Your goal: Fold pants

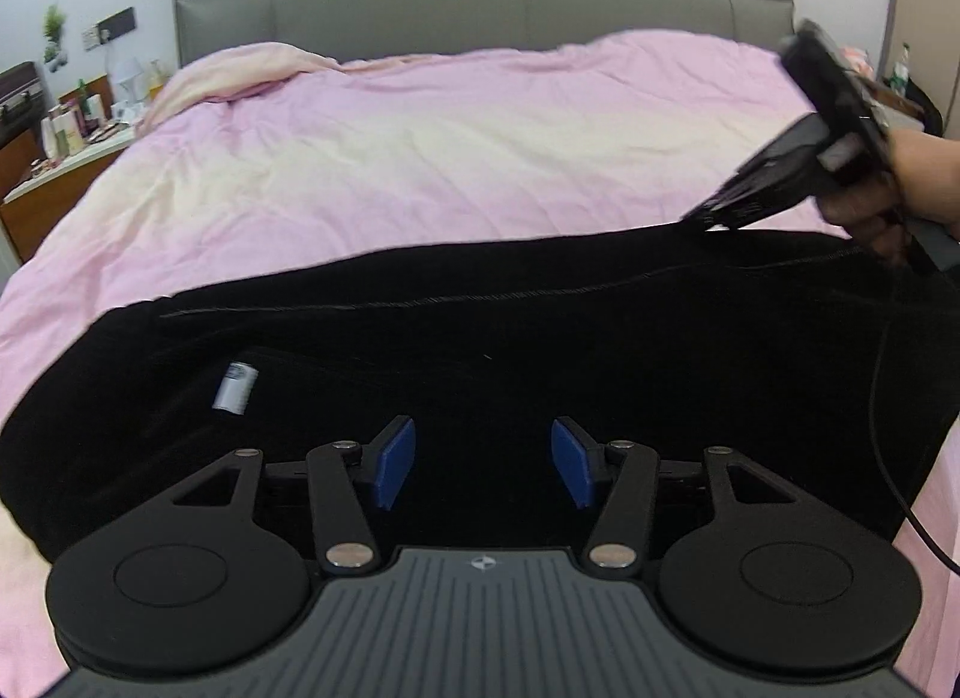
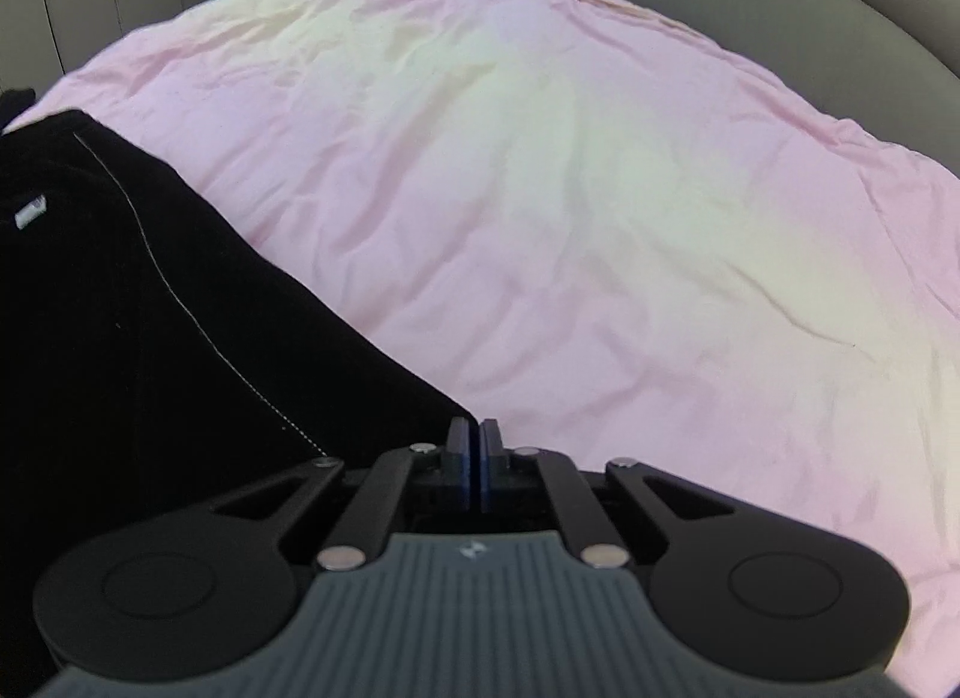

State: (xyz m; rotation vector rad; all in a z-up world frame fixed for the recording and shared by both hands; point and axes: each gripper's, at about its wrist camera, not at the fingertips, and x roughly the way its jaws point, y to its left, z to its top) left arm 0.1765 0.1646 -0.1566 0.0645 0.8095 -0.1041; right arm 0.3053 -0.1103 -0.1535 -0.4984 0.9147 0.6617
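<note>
While my right gripper (image 2: pixel 478 461) is clenching the far edge of the black velvety pants (image 1: pixel 480 350), I am holding my left gripper (image 1: pixel 483 467) released above the cloth. Next, I judge, the left must pinch fabric between its fingers.

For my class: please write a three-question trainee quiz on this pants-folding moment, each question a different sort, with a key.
1. True or false: the left gripper is clamped on the black pants.
2. Which gripper's pads are pressed together at the pants' far edge? A) left B) right C) neither
3. Fill in: the pants lie on a ______ duvet.

Key
1. False: its blue pads stand apart above the cloth.
2. B: the right gripper is shut at the pants' edge; whether cloth sits between the pads cannot be told.
3. Pink.
</note>
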